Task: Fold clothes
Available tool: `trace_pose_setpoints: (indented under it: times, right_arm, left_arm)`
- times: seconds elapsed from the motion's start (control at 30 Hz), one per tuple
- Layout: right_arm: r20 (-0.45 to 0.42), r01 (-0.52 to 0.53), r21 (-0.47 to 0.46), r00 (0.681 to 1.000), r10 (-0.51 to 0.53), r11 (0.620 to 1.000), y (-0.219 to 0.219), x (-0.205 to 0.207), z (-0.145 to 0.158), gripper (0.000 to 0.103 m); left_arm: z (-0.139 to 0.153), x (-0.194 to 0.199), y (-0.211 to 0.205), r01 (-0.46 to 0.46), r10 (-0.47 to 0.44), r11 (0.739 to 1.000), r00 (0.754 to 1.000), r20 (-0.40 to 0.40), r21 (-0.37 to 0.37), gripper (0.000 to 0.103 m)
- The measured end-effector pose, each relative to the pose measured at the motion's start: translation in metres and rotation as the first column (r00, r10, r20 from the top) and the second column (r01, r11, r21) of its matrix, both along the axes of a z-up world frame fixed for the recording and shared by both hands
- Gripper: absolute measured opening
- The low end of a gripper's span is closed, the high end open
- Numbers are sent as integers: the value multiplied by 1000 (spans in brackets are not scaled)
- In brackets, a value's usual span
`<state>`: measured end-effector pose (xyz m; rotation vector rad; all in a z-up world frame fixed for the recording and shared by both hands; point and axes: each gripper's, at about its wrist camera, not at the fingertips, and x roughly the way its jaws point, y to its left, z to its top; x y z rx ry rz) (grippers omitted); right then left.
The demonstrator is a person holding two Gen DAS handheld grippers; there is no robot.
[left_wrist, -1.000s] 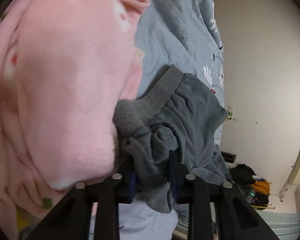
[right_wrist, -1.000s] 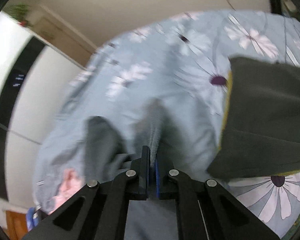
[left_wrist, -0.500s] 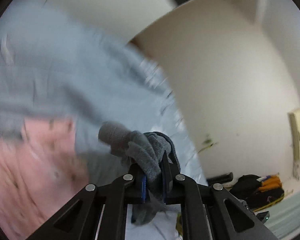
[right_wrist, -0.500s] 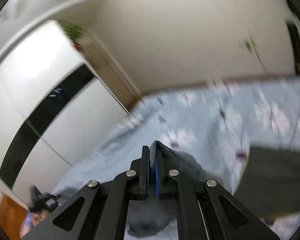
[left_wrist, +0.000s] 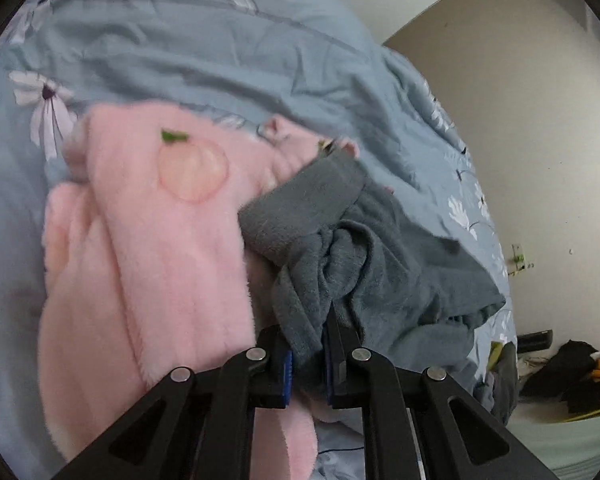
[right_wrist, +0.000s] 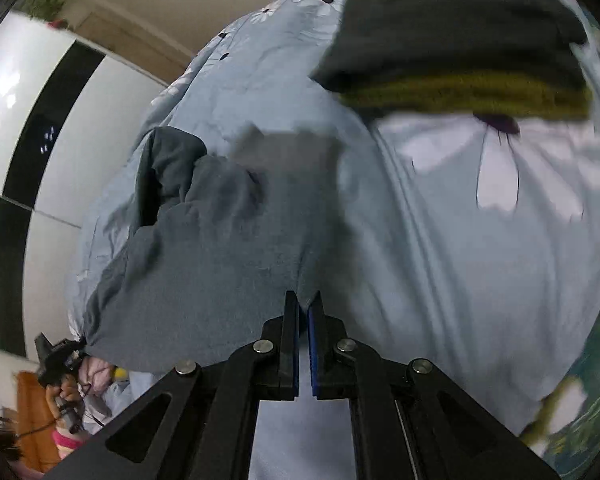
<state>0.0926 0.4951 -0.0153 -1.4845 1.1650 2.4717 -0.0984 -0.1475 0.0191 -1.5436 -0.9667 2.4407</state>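
A grey fleece garment (left_wrist: 388, 264) lies bunched on the blue flowered bedspread (left_wrist: 204, 44). My left gripper (left_wrist: 309, 344) is shut on a bunched fold of it, beside its ribbed cuff (left_wrist: 300, 208). In the right wrist view the same grey garment (right_wrist: 220, 248) spreads to the left, and my right gripper (right_wrist: 304, 312) is shut on its edge. A pink fleece garment (left_wrist: 156, 264) lies left of the left gripper, touching the grey one.
A folded dark and olive garment (right_wrist: 460, 40) lies on the bedspread (right_wrist: 440, 260) at the far right. A white wardrobe with a black stripe (right_wrist: 36, 140) stands left of the bed. Dark items (left_wrist: 572, 372) lie on the floor by the wall.
Both grippers swung up with the grey garment half a second ago and have come back down to the bed. The garment now lies more spread out between them.
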Motion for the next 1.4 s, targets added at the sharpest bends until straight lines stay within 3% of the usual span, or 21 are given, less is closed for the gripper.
trace_pose_setpoints:
  times: [0.17,0.2,0.33,0.43,0.5,0.6,0.7,0.77,0.8,0.9,1.07,1.1,1.2,1.27,1.37,1.4]
  right_arm:
    - [-66,-19,2,998,19,1000,4,-4,12,7]
    - [-74,-23,-1,997,23,1000,4,-5,13,10]
    - [-81,-5,-55,997,0,998,19,2,6,43]
    - [-96,26,-83,995,-34,996,38,-6,1,45]
    - [-105,42,-83,993,-50,996,47,-24,-4,45]
    - [-111,67,-163,990,-86,984,57,-57,-19,45]
    - [-66,118,-183,989,-132,976,63,-77,-35,44]
    - [-73,132,-218,986,-151,967,64,-79,-35,22]
    - [-81,136,-229,984,-158,964,64,-78,-33,6]
    - [-139,125,-132,980,-143,983,61,-67,-1,5]
    - [-303,242,-39,922,-242,970,91,-3,68,4]
    - [-290,267,-19,921,-261,963,100,14,68,4]
    - [-110,300,10,948,-297,954,112,40,26,4]
    - [-36,305,7,952,-304,952,109,46,1,4]
    - [73,311,3,948,-311,950,105,55,-36,4]
    - [73,300,13,951,-300,954,103,53,-35,4]
  left_arm:
    - [21,-11,15,18,-21,998,999,-43,-56,12]
    - [22,-11,16,15,-17,998,999,-43,-60,12]
    - [21,-10,9,-20,18,999,999,-32,-38,12]
    - [20,-10,5,-44,44,999,999,-29,-29,12]
    - [20,-10,6,-57,56,998,998,-27,-31,12]
    - [27,-9,13,-54,52,997,998,-39,-60,12]
    - [34,-7,13,-53,50,996,997,-52,-68,12]
    - [37,-6,12,-58,54,996,997,-58,-67,12]
    - [38,-6,12,-60,56,996,997,-61,-69,12]
    - [43,-5,12,-63,59,997,995,-84,-48,12]
    - [55,11,-3,-70,61,995,992,-114,-70,12]
    - [48,13,-2,-63,55,995,994,-96,-82,12]
    - [26,17,2,-41,36,992,998,-41,-118,12]
    - [12,20,5,-25,24,990,1000,-6,-142,12]
    - [19,19,12,4,-7,984,1000,-20,-180,12]
    - [23,19,13,14,-20,983,999,-28,-184,12]
